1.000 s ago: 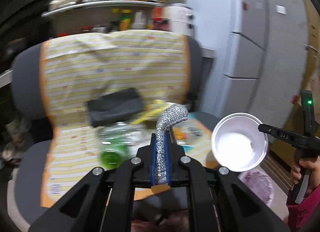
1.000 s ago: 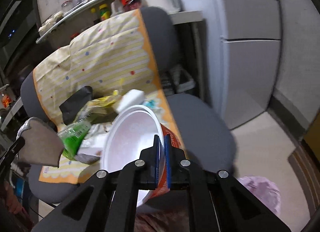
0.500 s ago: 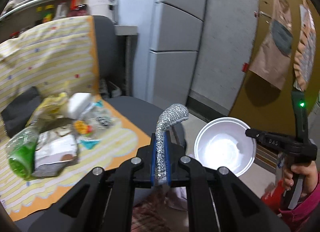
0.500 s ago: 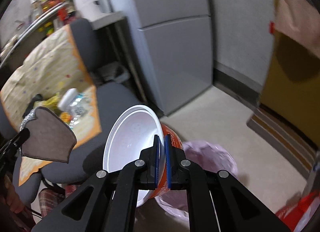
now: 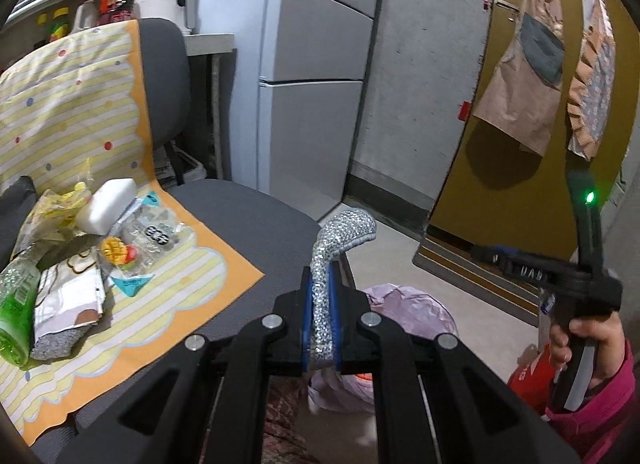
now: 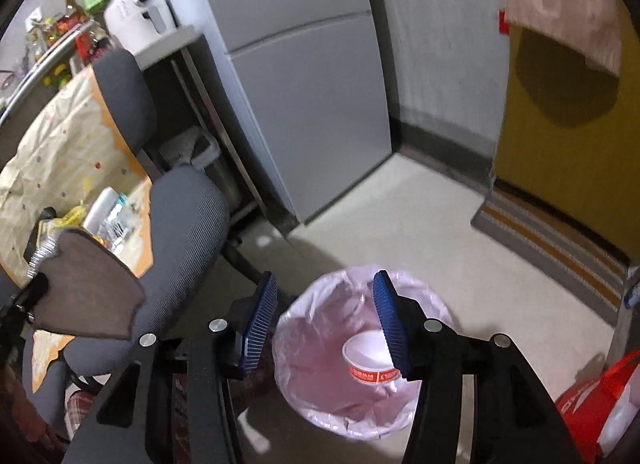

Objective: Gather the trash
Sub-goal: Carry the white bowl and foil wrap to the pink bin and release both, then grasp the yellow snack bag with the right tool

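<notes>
Left wrist: left gripper (image 5: pixel 320 328) clamped on a glittery silver piece (image 5: pixel 340 240); wrappers (image 5: pixel 132 248) litter the striped cloth (image 5: pixel 72 104) on a grey chair (image 5: pixel 248 216).

Right wrist: right gripper (image 6: pixel 326 318) jaws opening, nothing between; cup (image 6: pixel 370 356) lies inside the pink-lined bin (image 6: pixel 320 396) on pale floor (image 6: pixel 420 216).

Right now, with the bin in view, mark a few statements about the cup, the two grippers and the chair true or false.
1. The cup lies inside the pink-lined bin. True.
2. The right gripper is clamped on the cup. False: its fingers are opening and nothing is between them.
3. The left gripper holds a glittery silver piece. True.
4. The chair has no litter on it. False: wrappers and a green bottle lie on its striped cloth.
</notes>
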The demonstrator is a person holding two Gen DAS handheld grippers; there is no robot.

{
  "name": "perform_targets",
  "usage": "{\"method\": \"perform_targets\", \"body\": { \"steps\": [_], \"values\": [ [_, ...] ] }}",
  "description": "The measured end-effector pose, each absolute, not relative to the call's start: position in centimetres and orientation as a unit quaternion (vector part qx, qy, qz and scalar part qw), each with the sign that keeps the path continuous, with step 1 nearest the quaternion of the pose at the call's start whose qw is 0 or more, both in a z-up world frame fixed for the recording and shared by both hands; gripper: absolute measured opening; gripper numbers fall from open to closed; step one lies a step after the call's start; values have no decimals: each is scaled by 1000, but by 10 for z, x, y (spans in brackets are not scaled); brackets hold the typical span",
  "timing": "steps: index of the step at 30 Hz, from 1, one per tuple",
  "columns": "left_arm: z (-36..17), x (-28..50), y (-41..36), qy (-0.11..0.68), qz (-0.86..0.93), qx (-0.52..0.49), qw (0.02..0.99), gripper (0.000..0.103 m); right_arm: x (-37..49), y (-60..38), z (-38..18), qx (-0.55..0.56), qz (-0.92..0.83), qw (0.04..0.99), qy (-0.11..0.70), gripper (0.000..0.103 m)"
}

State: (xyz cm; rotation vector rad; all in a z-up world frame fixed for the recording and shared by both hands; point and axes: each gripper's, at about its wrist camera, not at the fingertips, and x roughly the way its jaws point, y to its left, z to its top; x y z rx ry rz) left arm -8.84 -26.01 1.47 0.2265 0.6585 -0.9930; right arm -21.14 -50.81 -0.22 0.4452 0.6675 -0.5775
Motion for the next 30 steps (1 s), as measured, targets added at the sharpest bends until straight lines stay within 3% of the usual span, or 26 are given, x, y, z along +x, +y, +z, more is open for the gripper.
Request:
{"method": "perform_targets", "body": {
  "steps": [14, 16, 18, 20, 30],
  "values": [
    [-16, -134, -357, 324, -575, 153, 736, 7, -257, -522, 24, 206, -320, 888, 259, 51],
    [-24, -136, -367, 333, -575, 164, 729, 14, -261, -528, 21, 210, -326, 884, 260, 51],
    [-32, -136, -375, 339, -571, 171, 728, 36, -262, -530, 18, 213, -329, 882, 262, 51],
    [-37, -133, -378, 345, -570, 172, 726, 41, -261, -532, 15, 216, -331, 880, 265, 51],
    [-39, -101, -331, 343, -498, 168, 779, 41, -241, -513, 14, 210, -280, 902, 252, 50]
  ]
}}
